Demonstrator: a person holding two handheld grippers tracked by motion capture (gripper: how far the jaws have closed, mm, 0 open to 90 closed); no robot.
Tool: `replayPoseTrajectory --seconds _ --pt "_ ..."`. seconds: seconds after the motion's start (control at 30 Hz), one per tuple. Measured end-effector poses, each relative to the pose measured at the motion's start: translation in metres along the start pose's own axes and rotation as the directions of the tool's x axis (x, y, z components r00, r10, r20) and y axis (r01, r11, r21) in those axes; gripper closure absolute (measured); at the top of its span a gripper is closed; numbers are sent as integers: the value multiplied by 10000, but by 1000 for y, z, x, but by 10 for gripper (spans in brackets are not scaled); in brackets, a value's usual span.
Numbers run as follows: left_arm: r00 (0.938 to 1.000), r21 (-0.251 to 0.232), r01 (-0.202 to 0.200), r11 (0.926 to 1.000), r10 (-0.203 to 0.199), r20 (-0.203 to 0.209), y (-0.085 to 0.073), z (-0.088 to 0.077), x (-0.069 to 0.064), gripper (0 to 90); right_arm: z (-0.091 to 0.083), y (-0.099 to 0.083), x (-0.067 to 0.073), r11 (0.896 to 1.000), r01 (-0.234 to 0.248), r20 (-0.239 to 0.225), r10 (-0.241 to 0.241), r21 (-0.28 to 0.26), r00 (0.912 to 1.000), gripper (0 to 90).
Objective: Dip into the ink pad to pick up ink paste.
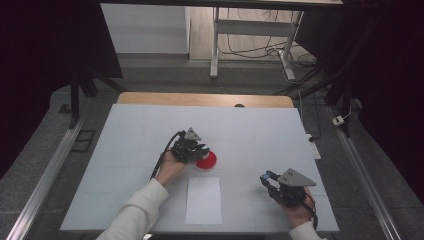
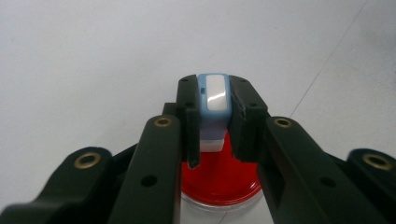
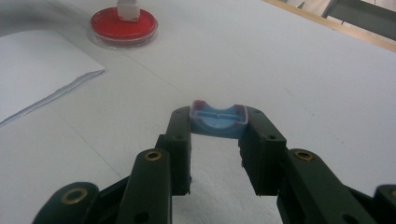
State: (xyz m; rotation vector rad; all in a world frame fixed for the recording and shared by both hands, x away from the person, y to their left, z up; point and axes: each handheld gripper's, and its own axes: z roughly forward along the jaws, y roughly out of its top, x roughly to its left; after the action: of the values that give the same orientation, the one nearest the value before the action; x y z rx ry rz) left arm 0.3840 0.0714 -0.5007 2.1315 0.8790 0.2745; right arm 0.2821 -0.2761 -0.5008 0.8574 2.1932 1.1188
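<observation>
My left gripper (image 2: 213, 86) is shut on a small blue block with a white face (image 2: 214, 109). It holds the block upright with its white lower end on a round red pad in a clear dish (image 2: 219, 179). In the high view the left gripper (image 1: 201, 150) sits over the red dish (image 1: 209, 162) at the table's middle. My right gripper (image 3: 218, 113) is shut on a shallow blue cap (image 3: 218, 122), held a little above the table. In the high view the right gripper (image 1: 268, 177) is at the near right, apart from the dish. The right gripper view has the dish (image 3: 123, 27) far off.
A white sheet of paper (image 1: 203, 200) lies on the white table cover (image 1: 135, 135) near the front edge, between my hands; it also appears as paper (image 3: 37, 70) left of the right gripper. A wooden table edge (image 1: 205, 99) runs along the back.
</observation>
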Motion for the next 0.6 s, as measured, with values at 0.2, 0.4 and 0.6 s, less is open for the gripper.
replayPoseTrajectory --seconds 0.2,0.4,0.6 --pt "10000 -4 3 10000 -3 6 0 1 0 752 0 0 0 10000 -12 -45 12 -45 10000 648" --pt "9999 77 -93 9999 94 -94 0 2 -2 754 0 0 1 10000 45 19 -45 -6 10000 648" --pt "10000 181 -57 9998 59 -76 -1 3 -1 755 0 0 1 10000 87 -22 -87 -41 10000 648"
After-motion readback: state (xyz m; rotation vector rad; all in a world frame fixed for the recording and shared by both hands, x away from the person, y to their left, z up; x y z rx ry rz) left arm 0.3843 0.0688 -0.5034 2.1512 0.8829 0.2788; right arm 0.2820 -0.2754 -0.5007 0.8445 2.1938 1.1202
